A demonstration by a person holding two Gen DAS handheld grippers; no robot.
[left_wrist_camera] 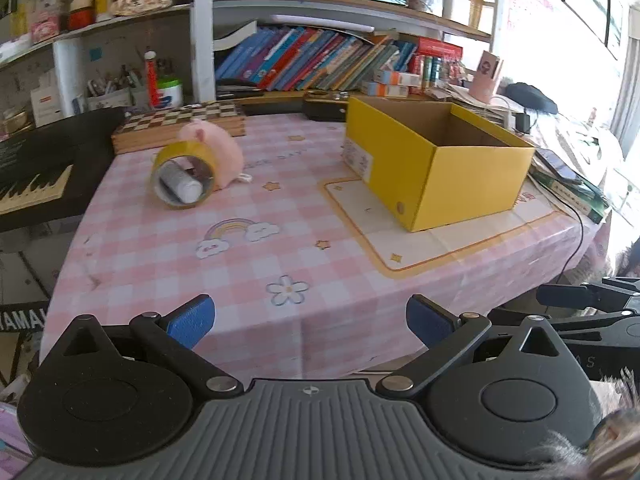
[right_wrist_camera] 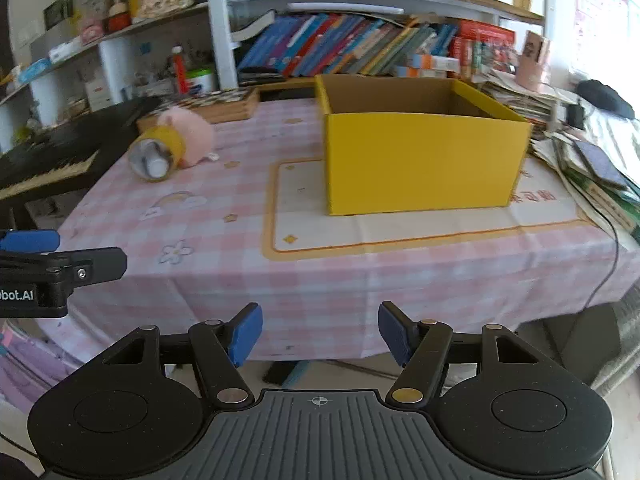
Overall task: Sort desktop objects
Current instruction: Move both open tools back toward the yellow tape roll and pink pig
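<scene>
Two grippers hang over the near edge of a table (left_wrist_camera: pixel 304 344) draped in a pink checked cloth. The left gripper (left_wrist_camera: pixel 310 322) has its blue pads spread wide apart with nothing between them; the right gripper (right_wrist_camera: pixel 320 334) also has its pads apart, gripping nothing. Farther out, at about two o'clock from the left gripper, an open yellow box (left_wrist_camera: pixel 436 176) sits on a cream mat (left_wrist_camera: pixel 440 240). At about eleven o'clock a roll of yellow tape (left_wrist_camera: pixel 182 178) lies on its side with a grey-and-white cylinder (left_wrist_camera: pixel 182 186) poking through its core, touching a pink plush toy (left_wrist_camera: pixel 218 148) just behind it. Beyond these, at twelve o'clock, a chessboard (left_wrist_camera: pixel 180 122) lies against crowded bookshelves (left_wrist_camera: pixel 320 60). A black keyboard (left_wrist_camera: pixel 36 168) stands at ten o'clock.
</scene>
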